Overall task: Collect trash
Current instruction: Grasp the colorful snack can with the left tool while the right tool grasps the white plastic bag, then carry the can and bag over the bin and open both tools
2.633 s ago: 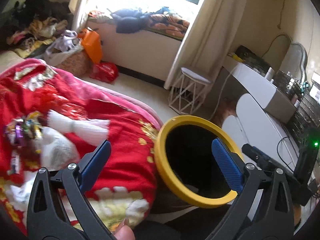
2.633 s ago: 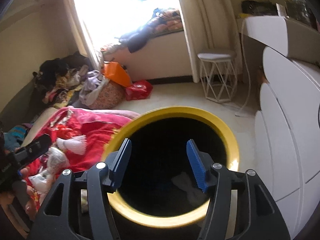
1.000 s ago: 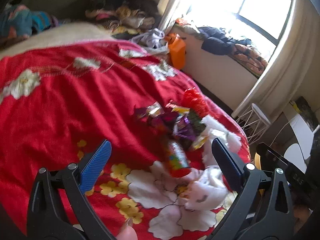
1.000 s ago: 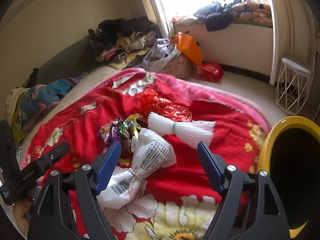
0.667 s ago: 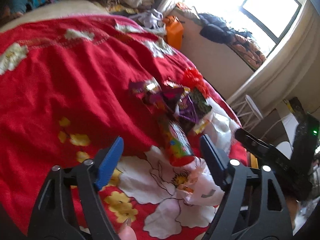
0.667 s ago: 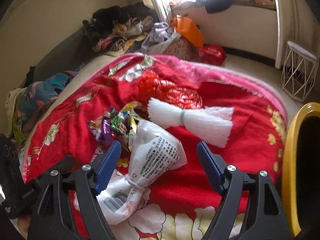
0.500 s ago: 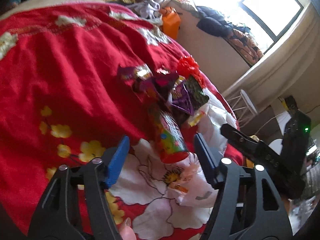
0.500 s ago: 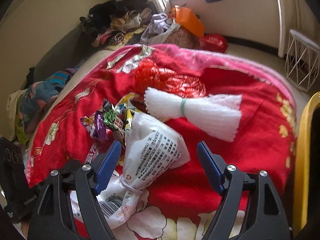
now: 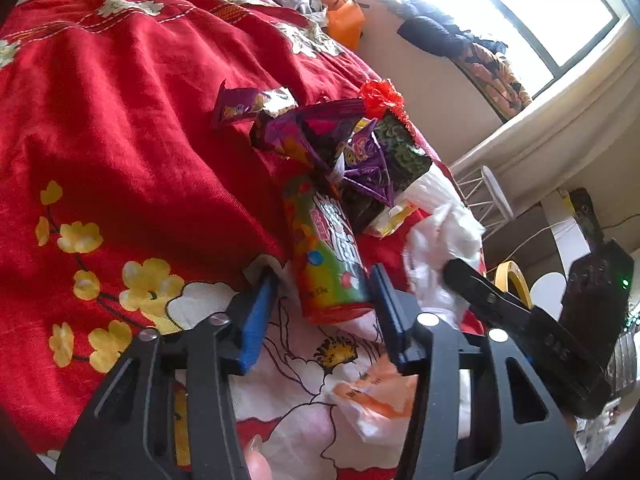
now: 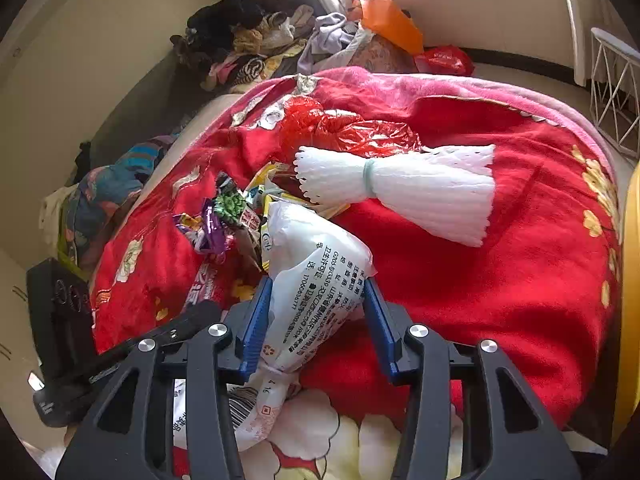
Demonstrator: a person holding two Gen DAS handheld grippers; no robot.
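Note:
Trash lies in a pile on a red flowered blanket [image 9: 120, 128]. My left gripper [image 9: 320, 312] is open, its blue pads on either side of a colourful candy wrapper [image 9: 324, 252]; whether they touch it I cannot tell. Purple and green wrappers [image 9: 360, 152] lie behind it. My right gripper [image 10: 316, 320] is open around a knotted white plastic bag [image 10: 316, 272] with printed text. A white foam net bundle [image 10: 400, 188] and a red plastic bag [image 10: 352, 132] lie beyond it. The right gripper also shows in the left wrist view [image 9: 500, 304].
The yellow rim of the trash bin [image 10: 630, 280] shows at the right edge, beside the bed. A white wire stool [image 10: 612, 92] stands on the floor. Clothes [image 10: 248, 40] and an orange bag [image 10: 388, 20] are piled by the window wall.
Both grippers have swung from the yellow bin to the bed and closed in on the pile. Their jaws have narrowed around the candy wrapper and the white bag.

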